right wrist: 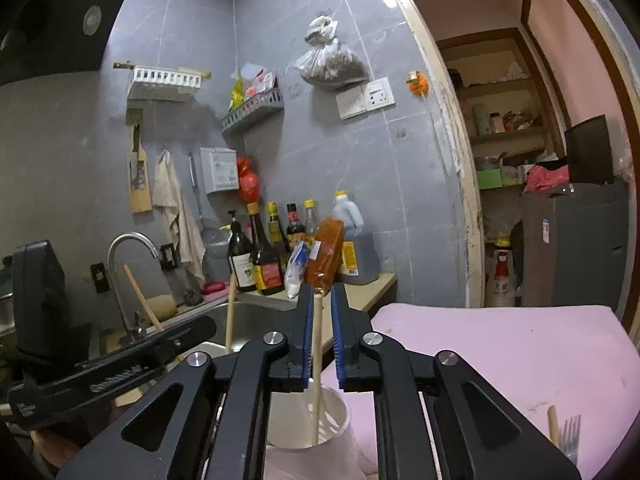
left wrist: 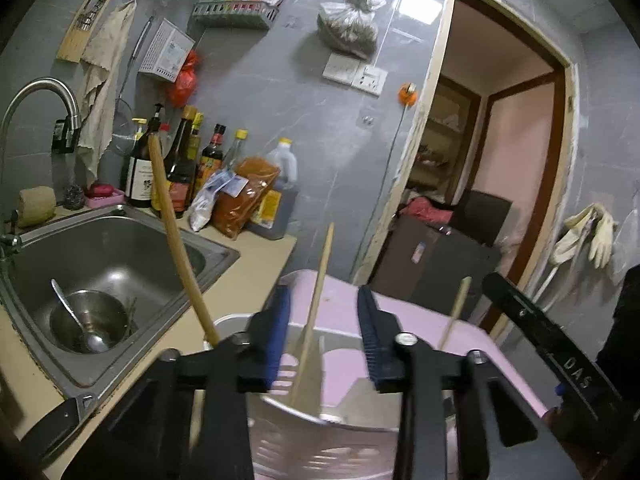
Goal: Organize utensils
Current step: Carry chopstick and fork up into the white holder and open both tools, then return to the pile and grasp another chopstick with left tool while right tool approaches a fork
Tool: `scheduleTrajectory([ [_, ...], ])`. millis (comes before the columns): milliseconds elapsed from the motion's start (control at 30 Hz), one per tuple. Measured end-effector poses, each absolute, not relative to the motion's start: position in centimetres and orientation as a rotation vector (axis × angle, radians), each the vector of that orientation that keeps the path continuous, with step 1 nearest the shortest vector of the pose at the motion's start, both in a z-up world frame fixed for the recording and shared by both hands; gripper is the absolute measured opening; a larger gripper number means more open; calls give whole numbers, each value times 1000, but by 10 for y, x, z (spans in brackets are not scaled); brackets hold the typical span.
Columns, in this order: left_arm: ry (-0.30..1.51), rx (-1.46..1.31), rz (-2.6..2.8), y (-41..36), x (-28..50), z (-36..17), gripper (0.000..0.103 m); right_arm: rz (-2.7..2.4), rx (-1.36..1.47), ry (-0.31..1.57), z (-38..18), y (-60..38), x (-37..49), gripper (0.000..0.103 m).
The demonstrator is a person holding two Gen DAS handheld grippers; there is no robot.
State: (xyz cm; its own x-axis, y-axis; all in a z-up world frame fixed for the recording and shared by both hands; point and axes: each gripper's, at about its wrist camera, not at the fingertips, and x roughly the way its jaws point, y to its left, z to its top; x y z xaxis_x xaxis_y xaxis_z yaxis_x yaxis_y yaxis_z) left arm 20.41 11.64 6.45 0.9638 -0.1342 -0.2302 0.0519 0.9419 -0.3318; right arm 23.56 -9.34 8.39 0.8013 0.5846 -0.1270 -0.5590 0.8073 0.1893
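A white slotted utensil holder (left wrist: 230,322) (right wrist: 336,408) stands beside the sink, with wooden handles sticking up from it. My left gripper (left wrist: 324,296) is open above it; a thin wooden stick (left wrist: 326,256) rises between its blue pads without touching them. A thicker wooden handle (left wrist: 172,216) leans left, and another thin stick (left wrist: 456,308) stands to the right. My right gripper (right wrist: 322,288) has its pads a little apart around a pale chopstick (right wrist: 317,400) that reaches down into the holder. The chopstick lies against the left pad, clear of the right one.
A steel sink (left wrist: 120,240) at left holds a bowl with a spoon (left wrist: 90,320). Sauce bottles (left wrist: 180,160) and bags crowd the counter's back corner. A pink covered surface (right wrist: 500,352) lies right of the holder, with a fork (right wrist: 570,432) at its near edge. A doorway opens at right.
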Motion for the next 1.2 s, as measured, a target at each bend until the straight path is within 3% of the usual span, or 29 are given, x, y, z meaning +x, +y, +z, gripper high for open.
scheduleTrajectory([
  [100,240,-331,-106,113,200,74,31,600,146,174,89,-101,232,11],
  [200,212,-308,-119,103,193,86,37,579,143,157,95,-111,226,19],
  [533,174,-204,-168,60,182,108,54,495,129,92,115,-159,200,28],
  [567,175,-192,-176,55,181,109,54,484,126,90,117,-165,197,31],
  [633,184,-171,-184,47,181,111,55,480,126,88,119,-178,191,49],
  [767,181,-159,-220,32,176,113,66,464,85,87,123,-198,179,53],
  [833,178,-160,-239,25,175,113,69,448,70,89,123,-208,172,66],
  [933,185,-156,-260,15,174,113,70,423,63,90,122,-226,164,75],
  [1033,197,-156,-281,2,171,110,78,404,69,94,120,-241,157,86],
  [1167,209,-151,-312,-15,165,104,88,372,77,97,116,-260,149,89],
  [1200,211,-146,-321,-20,163,101,89,366,76,97,115,-263,148,97],
])
